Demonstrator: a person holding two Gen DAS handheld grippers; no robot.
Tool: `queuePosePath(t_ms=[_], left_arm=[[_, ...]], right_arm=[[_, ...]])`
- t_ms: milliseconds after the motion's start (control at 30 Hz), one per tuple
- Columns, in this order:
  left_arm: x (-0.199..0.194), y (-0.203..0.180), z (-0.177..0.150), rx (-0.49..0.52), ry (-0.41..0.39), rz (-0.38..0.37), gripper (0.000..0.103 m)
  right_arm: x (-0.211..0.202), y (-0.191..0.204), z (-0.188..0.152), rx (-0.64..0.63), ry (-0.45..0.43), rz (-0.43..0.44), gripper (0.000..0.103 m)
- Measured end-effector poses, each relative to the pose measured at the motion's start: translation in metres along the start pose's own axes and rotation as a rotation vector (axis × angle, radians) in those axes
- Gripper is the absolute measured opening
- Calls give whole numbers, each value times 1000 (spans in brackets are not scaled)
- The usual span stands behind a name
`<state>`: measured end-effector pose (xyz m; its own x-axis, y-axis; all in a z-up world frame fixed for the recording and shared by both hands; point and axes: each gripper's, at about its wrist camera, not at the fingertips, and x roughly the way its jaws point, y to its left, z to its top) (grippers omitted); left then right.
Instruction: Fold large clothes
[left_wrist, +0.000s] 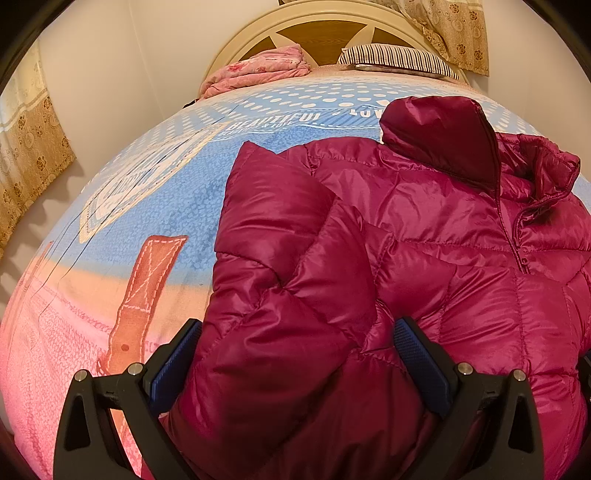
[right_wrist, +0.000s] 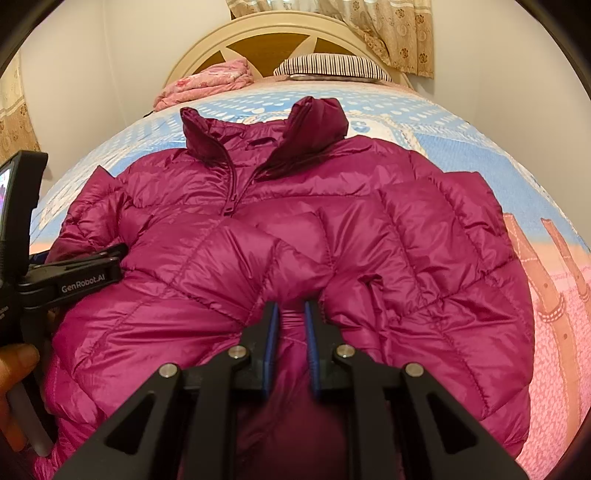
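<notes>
Right wrist view: I've got the magenta puffer jacket (right_wrist: 295, 229) front-up on the bed (right_wrist: 480, 162), long axis running collar-to-hem, collar toward the headboard (right_wrist: 280, 33). Right gripper (right_wrist: 291, 332) fingers narrow, pinching a fold of jacket fabric. Left gripper (left_wrist: 295, 362) fingers wide, straddling the folded-in sleeve (left_wrist: 280, 258); can't tell if they're pressing it.

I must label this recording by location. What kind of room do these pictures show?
Most likely a bedroom at home. A magenta puffer jacket lies on a bed with a printed blue and pink bedspread, a striped pillow rests against the rounded headboard, and patterned curtains hang behind.
</notes>
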<state>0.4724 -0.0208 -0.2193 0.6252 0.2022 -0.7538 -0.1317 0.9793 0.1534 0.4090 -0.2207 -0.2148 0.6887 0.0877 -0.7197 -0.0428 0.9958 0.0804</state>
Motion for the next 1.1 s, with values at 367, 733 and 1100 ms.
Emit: queuePosePath(t_ms=[367,733,1100], left_arm=[[-1,-1,-1,9,-7,13,102],[-26,29,13,-42,63,-96,102],[-28,8,133,48,-39,-117,102]], right_arm=[[0,-2,0,4,-3,4,17],[-10,-4,8,-21,46,54,30],[-11,-28,133,-35,-29,48,87]])
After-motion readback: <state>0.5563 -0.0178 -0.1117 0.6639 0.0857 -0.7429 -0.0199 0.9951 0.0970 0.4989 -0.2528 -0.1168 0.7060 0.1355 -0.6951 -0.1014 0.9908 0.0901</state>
